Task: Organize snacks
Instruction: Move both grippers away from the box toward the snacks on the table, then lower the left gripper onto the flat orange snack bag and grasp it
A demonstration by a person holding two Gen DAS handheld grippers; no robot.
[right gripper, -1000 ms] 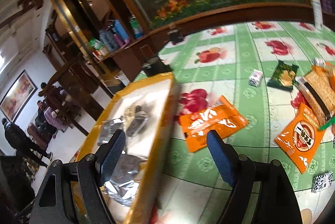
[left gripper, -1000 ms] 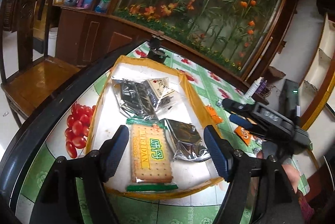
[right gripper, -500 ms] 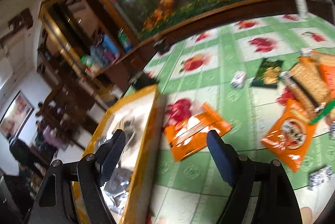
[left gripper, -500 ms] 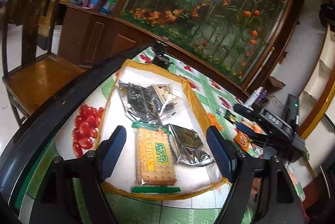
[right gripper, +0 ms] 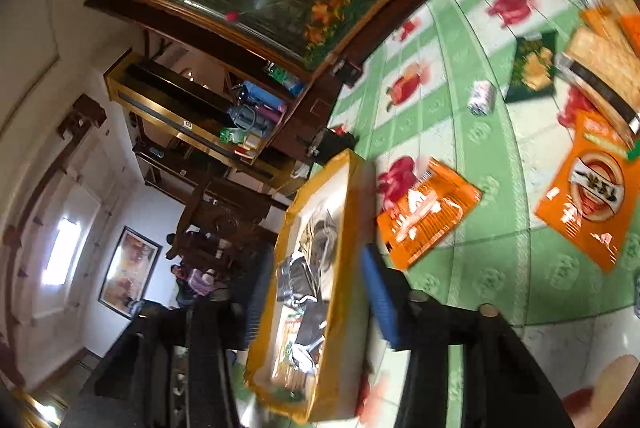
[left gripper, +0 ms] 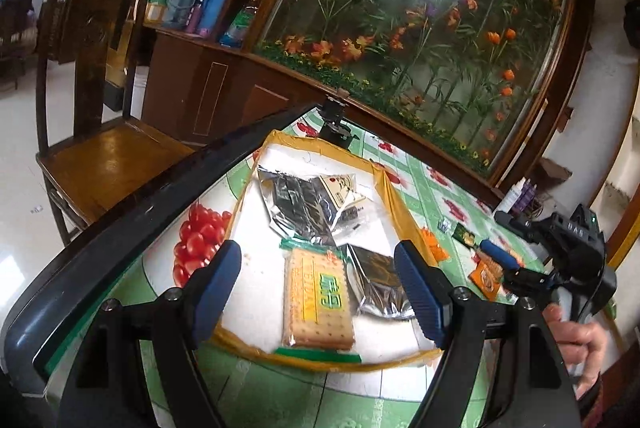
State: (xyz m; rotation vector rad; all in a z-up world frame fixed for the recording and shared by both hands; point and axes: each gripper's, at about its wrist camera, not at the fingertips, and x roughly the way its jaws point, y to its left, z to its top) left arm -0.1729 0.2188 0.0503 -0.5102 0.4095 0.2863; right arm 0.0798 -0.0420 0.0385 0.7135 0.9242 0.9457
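A yellow-rimmed tray (left gripper: pixel 400 211) holds a cracker pack (left gripper: pixel 318 300), a silver packet (left gripper: pixel 376 280) and dark foil packets (left gripper: pixel 300 203). My left gripper (left gripper: pixel 316 288) hovers open over the tray's near end, with nothing between its fingers. To the tray's right, my right gripper (left gripper: pixel 508 266) hangs over loose snacks, held by a hand (left gripper: pixel 576 332). In the blurred, rolled right wrist view, the right gripper (right gripper: pixel 316 300) is closing. The tray's wall (right gripper: pixel 348 211) shows past the gap and nothing is gripped. An orange packet (right gripper: pixel 428 211) lies just beyond it.
More snacks lie on the green tablecloth: a round-logo orange packet (right gripper: pixel 588 195), cracker packs (right gripper: pixel 604 67), a dark green packet (right gripper: pixel 534 65) and a small white sweet (right gripper: pixel 482 97). The table's black edge (left gripper: pixel 160 203) runs left, with a wooden chair (left gripper: pixel 108 155) beyond. People sit far off (right gripper: pixel 192 276).
The right wrist view has rolled sideways and blurred, its jaws have drawn closer together, and the tray now sits between them in the picture. The left view has tipped up slightly.
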